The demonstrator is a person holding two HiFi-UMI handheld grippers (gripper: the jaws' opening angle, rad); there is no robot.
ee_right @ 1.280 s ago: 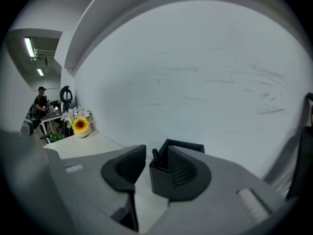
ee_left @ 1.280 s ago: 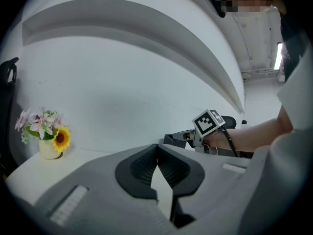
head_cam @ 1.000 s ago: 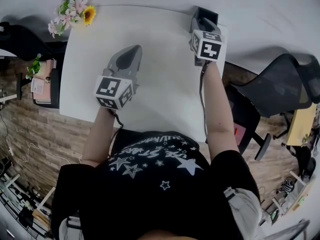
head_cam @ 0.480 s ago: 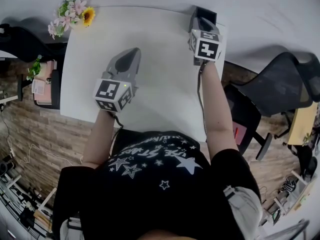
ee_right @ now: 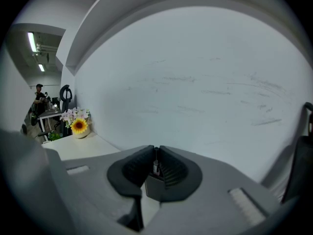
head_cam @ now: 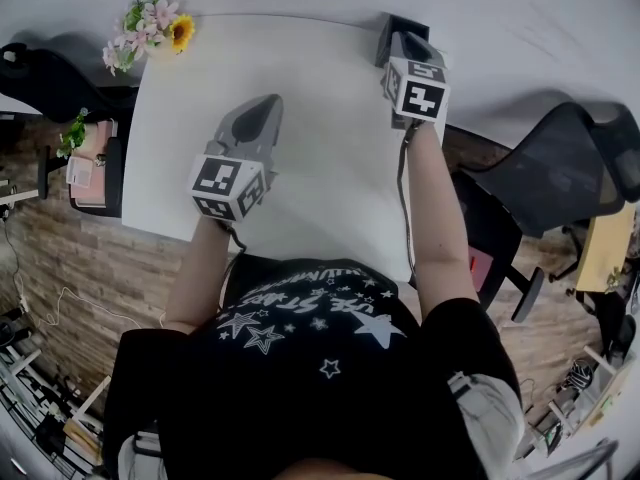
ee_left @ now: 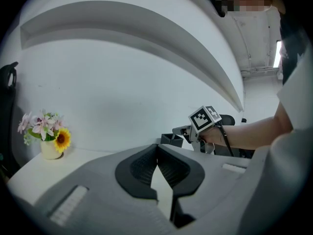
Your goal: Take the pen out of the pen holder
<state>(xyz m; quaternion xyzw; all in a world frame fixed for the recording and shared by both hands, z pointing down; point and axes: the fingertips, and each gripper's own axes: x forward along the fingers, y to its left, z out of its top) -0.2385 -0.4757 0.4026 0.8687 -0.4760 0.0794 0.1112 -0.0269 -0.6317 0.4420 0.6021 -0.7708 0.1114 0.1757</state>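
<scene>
The pen (ee_right: 155, 167) sits between closing jaws of right gripper (ee_right: 156, 154); pen holder (ee_right: 151, 189) below.

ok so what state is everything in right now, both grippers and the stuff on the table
pen holder: upright on the table corner
pen: upright above the pen holder, pinched
right gripper: jaws closing, pads on the pen
left gripper: jaws together, empty
flower pot: upright

Flowers (head_cam: 150, 28) on white table (head_cam: 320, 168) corner
</scene>
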